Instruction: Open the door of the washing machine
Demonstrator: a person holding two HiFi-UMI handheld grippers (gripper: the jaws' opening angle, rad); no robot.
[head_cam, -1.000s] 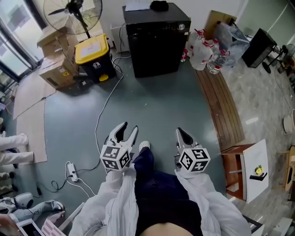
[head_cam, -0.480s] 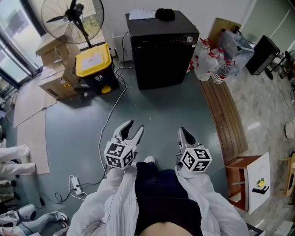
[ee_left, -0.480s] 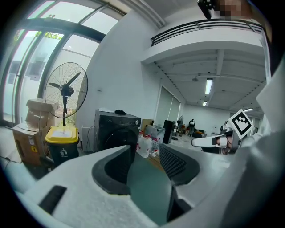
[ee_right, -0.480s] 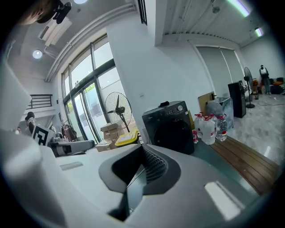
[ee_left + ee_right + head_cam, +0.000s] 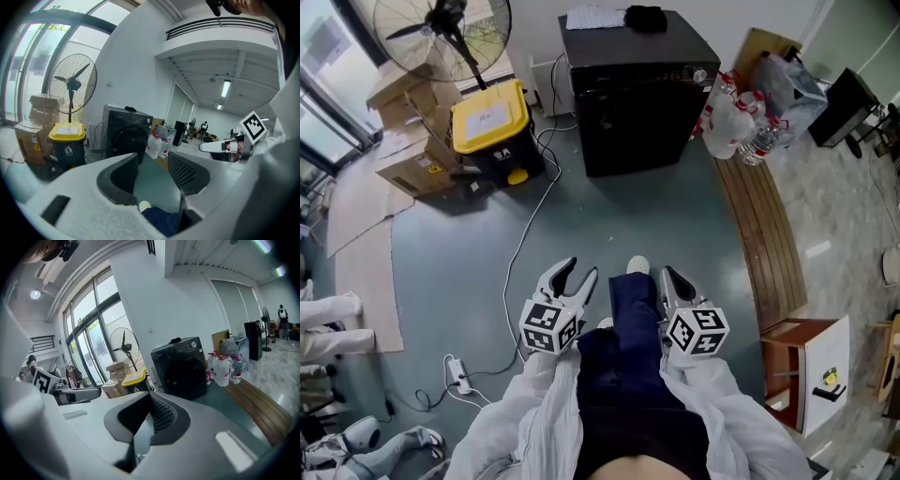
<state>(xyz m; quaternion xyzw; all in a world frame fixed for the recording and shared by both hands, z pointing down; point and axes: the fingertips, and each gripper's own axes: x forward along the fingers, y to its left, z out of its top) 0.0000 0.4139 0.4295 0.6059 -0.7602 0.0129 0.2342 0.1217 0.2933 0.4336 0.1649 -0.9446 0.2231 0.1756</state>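
The washer [image 5: 637,89] is black and boxy and stands against the far wall, its round front door shut, with a sheet of paper [image 5: 593,17] and a dark bundle [image 5: 645,16] on top. It is well apart from both tools across grey floor [image 5: 628,216]. The left gripper [image 5: 569,279] has its jaws spread, holding nothing; the right gripper [image 5: 671,278] has its jaws closed together, empty. A yellow-lidded bin [image 5: 492,127] sits left of the washer, water bottles [image 5: 736,117] to its right. A cable [image 5: 520,244] trails over the floor from the bin's side.
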